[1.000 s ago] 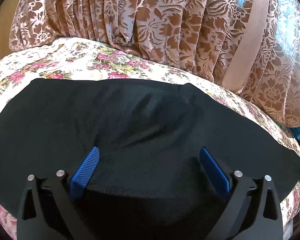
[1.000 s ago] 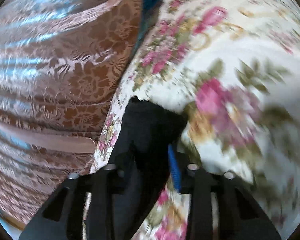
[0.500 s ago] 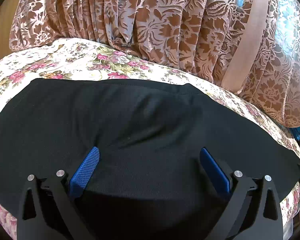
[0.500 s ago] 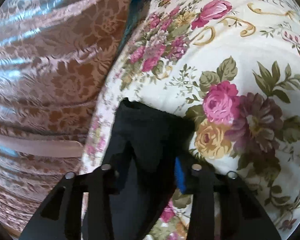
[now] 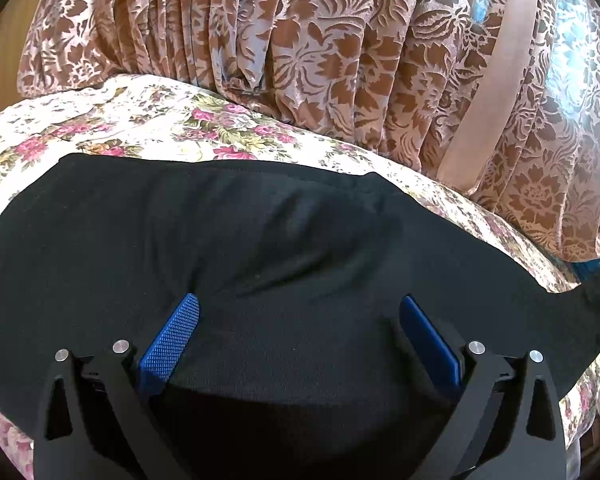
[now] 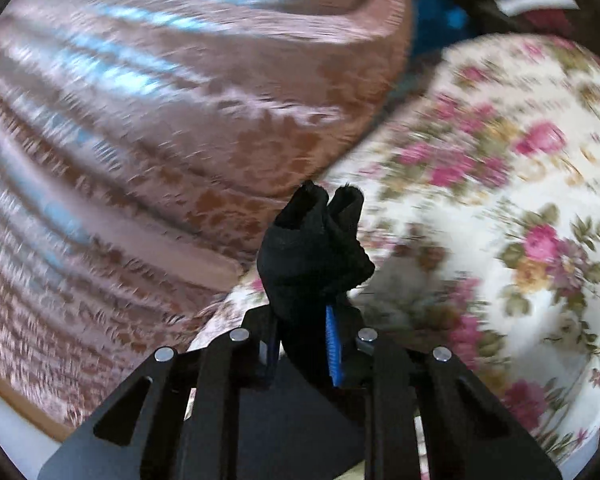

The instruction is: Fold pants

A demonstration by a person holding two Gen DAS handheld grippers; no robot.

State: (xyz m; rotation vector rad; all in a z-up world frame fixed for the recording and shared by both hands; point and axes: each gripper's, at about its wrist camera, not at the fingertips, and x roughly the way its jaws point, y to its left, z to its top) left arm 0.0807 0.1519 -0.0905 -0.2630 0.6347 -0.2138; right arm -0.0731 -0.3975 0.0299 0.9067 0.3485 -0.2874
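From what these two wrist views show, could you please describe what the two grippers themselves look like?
Both look alike. The left gripper has two matte black angular fingers with triangular cut-outs, round silver pins at the joints, and blue pads with a fine cross-hatched grip texture. The right gripper shows the same black linkage, silver pins and blue pads. No cables, markings, hands or sleeves are visible.

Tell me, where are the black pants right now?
The black pants lie spread across the flowered bedcover, below the brown curtain; the right tool pinches one bunched end.
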